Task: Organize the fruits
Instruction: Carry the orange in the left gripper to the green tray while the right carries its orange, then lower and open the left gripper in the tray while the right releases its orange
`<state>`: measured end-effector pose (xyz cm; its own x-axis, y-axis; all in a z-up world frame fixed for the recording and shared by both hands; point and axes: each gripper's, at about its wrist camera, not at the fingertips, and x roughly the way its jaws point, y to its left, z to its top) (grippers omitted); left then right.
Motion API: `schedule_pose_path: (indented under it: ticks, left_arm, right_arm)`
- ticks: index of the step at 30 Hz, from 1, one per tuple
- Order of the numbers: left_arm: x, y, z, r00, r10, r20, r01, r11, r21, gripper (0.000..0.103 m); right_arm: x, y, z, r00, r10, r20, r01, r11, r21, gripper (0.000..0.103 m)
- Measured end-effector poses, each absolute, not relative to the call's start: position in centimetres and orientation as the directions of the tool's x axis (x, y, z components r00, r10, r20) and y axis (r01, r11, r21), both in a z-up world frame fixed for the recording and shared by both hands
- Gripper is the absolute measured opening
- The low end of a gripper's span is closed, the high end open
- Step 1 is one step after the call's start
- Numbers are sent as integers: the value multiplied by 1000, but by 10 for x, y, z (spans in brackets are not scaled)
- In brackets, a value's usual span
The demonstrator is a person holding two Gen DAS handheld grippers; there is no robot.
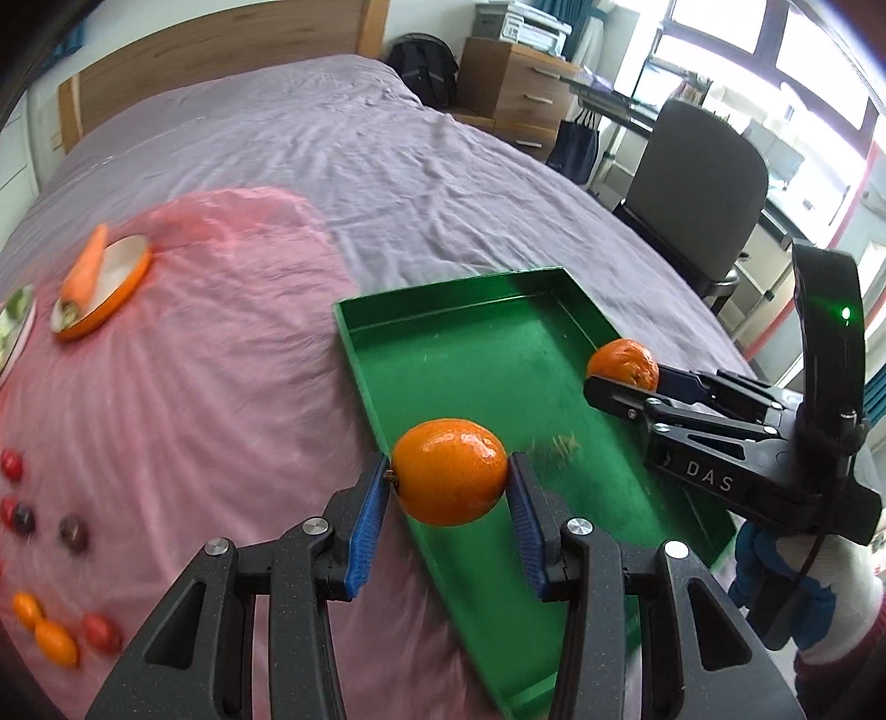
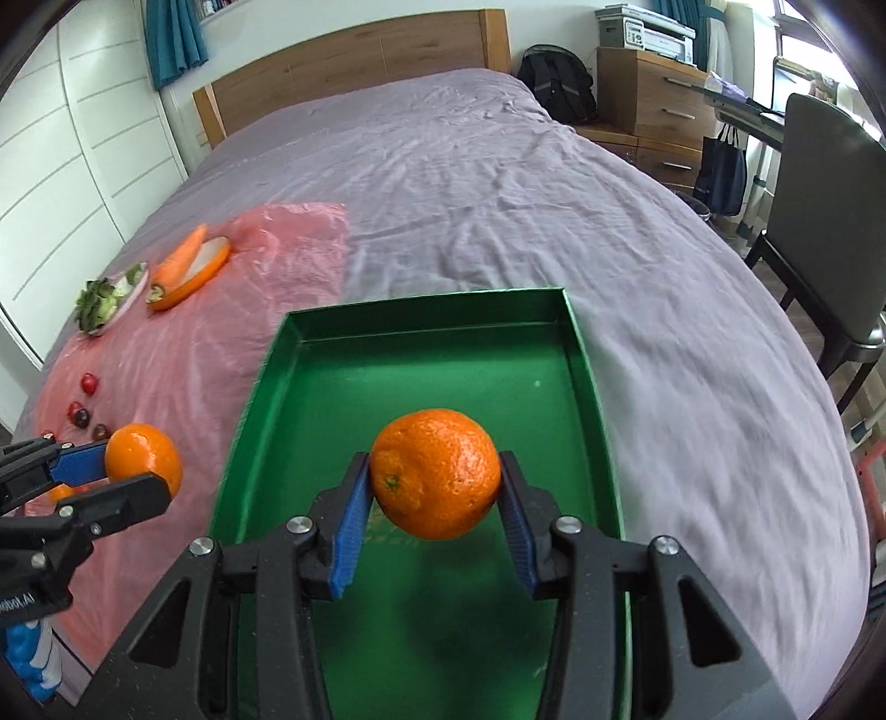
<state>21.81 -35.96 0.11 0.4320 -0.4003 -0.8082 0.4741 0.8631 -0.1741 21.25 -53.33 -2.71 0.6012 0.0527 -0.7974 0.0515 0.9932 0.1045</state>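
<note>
Right gripper point(image 2: 434, 518) clamps a mandarin point(image 2: 434, 473) above the green tray point(image 2: 581, 343); left gripper point(image 1: 448, 518) clamps a smoother one point(image 1: 449, 471) over its near-left rim; lower both gently before releasing

Two fisheye wrist views, both aimed forward along the tool fingers and down across the bed point(image 2: 498, 183).

Left view: mounted close behind the left tool point(image 1: 449, 472), facing the headboard point(image 1: 221, 39) from the near-left edge of the green tray point(image 1: 487, 354), with the right tool point(image 1: 623, 376) crossing at right. Right view: close behind the right tool point(image 2: 434, 473), hovering above the green tray point(image 2: 421, 343), left tool point(image 2: 138, 465) at left edge. Shared: tray, pink sheet point(image 2: 266, 249), orange plate point(image 1: 105, 293), headboard, desk chair point(image 1: 698, 183).
</note>
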Motion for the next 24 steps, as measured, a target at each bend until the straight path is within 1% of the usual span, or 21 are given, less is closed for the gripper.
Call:
schedule_pose_path:
  ticks: [5, 11, 19, 22, 23, 24]
  left_arm:
    - [254, -391, -24, 407, -358, -841, 465, 873, -147, 38]
    - [273, -406, -47, 375, -336, -864, 458, 878, -143, 38]
    - [279, -406, -61, 351, -338, -873, 451, 878, -159, 39]
    - [278, -404, -58, 352, -344, -871, 453, 876, -163, 42]
    - [277, -404, -56, 357, -343, -869, 454, 877, -160, 45]
    - [279, -404, -55, 362, -341, -868, 453, 878, -156, 50]
  right_arm:
    - [249, -548, -45, 557, 56, -829, 57, 993, 106, 69]
    - [283, -555, -68, 493, 37, -869, 55, 996, 73, 69]
    - [290, -554, -72, 494, 29, -869, 48, 997, 61, 72]
    - [291, -556, -73, 490, 20, -871, 58, 997, 56, 90]
    - [291, -556, -73, 490, 18, -872, 61, 997, 55, 96]
    - [291, -557, -72, 492, 16, -870, 63, 997, 54, 100]
